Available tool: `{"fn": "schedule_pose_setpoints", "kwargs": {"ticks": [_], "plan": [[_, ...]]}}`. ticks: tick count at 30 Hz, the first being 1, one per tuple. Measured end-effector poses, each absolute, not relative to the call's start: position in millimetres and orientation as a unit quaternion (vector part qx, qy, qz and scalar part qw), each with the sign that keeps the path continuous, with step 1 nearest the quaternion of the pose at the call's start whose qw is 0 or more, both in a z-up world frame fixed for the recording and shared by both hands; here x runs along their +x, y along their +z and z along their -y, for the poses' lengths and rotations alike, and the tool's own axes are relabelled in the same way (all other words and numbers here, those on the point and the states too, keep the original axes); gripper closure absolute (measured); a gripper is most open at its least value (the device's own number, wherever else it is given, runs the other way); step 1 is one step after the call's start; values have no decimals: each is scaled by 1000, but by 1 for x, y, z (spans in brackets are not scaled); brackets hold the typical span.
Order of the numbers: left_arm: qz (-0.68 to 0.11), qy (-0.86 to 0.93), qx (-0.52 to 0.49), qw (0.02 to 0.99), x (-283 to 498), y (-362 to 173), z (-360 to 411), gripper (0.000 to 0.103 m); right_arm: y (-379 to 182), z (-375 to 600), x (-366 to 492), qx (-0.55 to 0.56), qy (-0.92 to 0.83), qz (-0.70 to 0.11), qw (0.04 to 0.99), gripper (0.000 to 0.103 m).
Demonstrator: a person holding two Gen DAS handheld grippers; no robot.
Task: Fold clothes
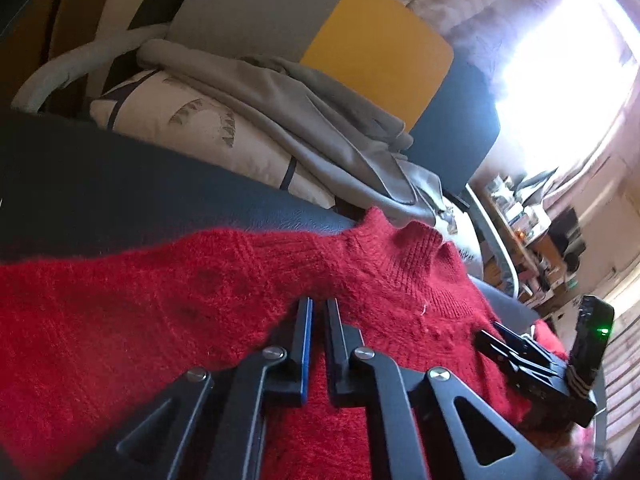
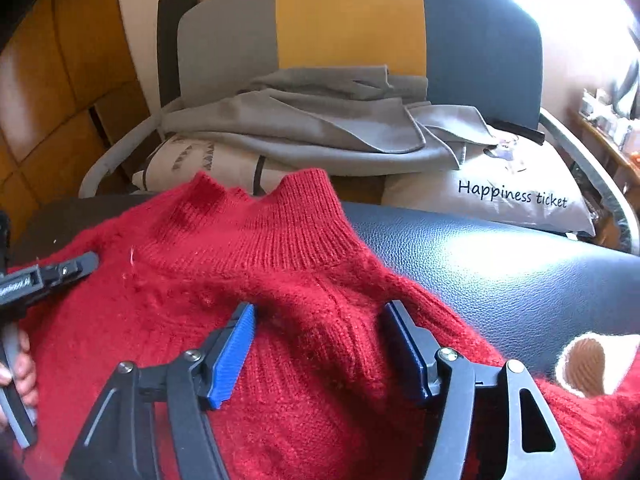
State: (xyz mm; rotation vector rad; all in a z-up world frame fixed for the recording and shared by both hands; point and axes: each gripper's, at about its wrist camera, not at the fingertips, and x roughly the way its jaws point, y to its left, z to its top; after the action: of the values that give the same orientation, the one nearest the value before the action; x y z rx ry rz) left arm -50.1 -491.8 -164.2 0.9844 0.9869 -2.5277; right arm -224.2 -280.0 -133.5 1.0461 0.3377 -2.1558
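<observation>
A fuzzy red knit sweater (image 1: 160,300) (image 2: 312,400) lies spread on a black leather surface (image 2: 500,280), its ribbed collar (image 2: 280,224) pointing toward the far edge. My left gripper (image 1: 319,302) rests on the shoulder area left of the collar, jaws almost together with a thin strip of red knit in the gap. In the right wrist view the left gripper (image 2: 86,261) shows at the left edge, held by a hand (image 2: 20,376). My right gripper (image 2: 320,308) stands open just below the collar, and a raised ridge of knit runs between its blue pads (image 2: 236,344).
Behind the surface stands a chair (image 2: 352,20) with a grey, yellow and dark blue back. On it lie a crumpled grey garment (image 2: 320,128) and a printed pillow (image 2: 512,196). A brown and white knit item (image 2: 588,364) lies at the right. Cluttered shelves (image 1: 520,216) are at the far right.
</observation>
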Motion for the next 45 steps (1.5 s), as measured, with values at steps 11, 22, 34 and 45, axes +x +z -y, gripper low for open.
{"fn": "schedule_pose_setpoints", "kwargs": {"ticks": [11,22,34,45], "plan": [[-416,-859,287,82,137,-126,465,80,-89,112,-116,437,-803,-57,401,26],[-525,-792,272,156,337,-187,413,77,-132,-74,1,485,-823,35,295,25],[-457,-826,315,96,348,-182,331,74,-145,-26,42,426,-852,-117,281,7],[-324,-837,404,177,299,-147,303,92,-123,34,71,370,-845,-219,317,7]]}}
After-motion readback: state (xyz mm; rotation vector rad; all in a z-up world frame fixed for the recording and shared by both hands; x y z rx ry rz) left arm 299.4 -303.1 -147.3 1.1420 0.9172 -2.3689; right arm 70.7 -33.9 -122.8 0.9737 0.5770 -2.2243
